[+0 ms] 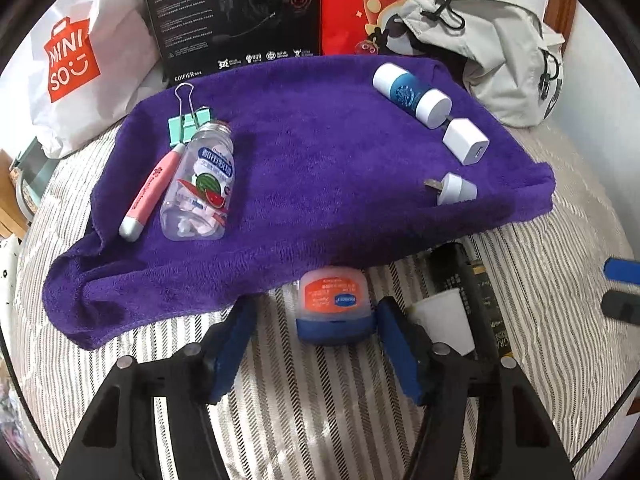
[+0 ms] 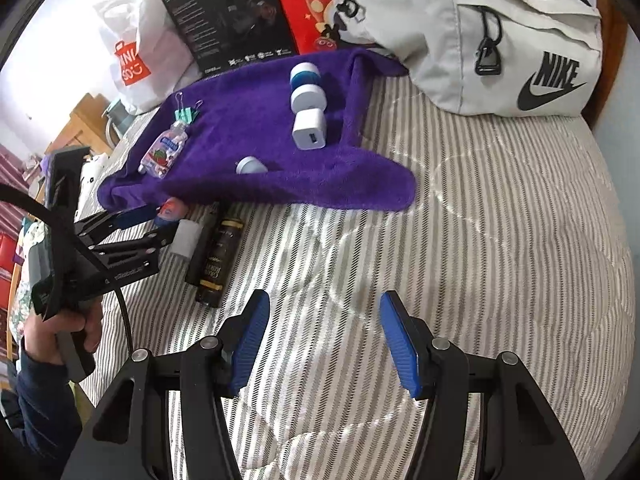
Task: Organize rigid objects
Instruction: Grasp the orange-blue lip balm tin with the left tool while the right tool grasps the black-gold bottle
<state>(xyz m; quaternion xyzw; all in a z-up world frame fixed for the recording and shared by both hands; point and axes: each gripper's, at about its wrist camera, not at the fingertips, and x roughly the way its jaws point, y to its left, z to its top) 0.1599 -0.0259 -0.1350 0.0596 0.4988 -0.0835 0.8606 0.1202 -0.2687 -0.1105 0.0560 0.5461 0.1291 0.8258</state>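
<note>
A small jar (image 1: 334, 300) with an orange label and a blue lid lies on the striped bedcover at the near edge of the purple towel (image 1: 304, 152). My left gripper (image 1: 316, 312) is open around it: the right pad is nearly at the lid and the left pad stands well clear. On the towel lie a green binder clip (image 1: 188, 120), a pink pen (image 1: 150, 192), a clear bottle (image 1: 200, 184), a blue-and-white cylinder (image 1: 412, 94), a white charger cube (image 1: 466, 142) and a white plug (image 1: 456, 188). My right gripper (image 2: 324, 340) is open over bare bedcover, holding nothing.
A white cup (image 1: 444, 320) and black bottles (image 1: 476, 292) lie just right of the jar. A grey Nike bag (image 2: 480, 40), a red box (image 1: 360, 0), a black box (image 1: 232, 12) and a white shopping bag (image 1: 80, 60) line the far side. A hand (image 2: 60, 332) holds the left gripper.
</note>
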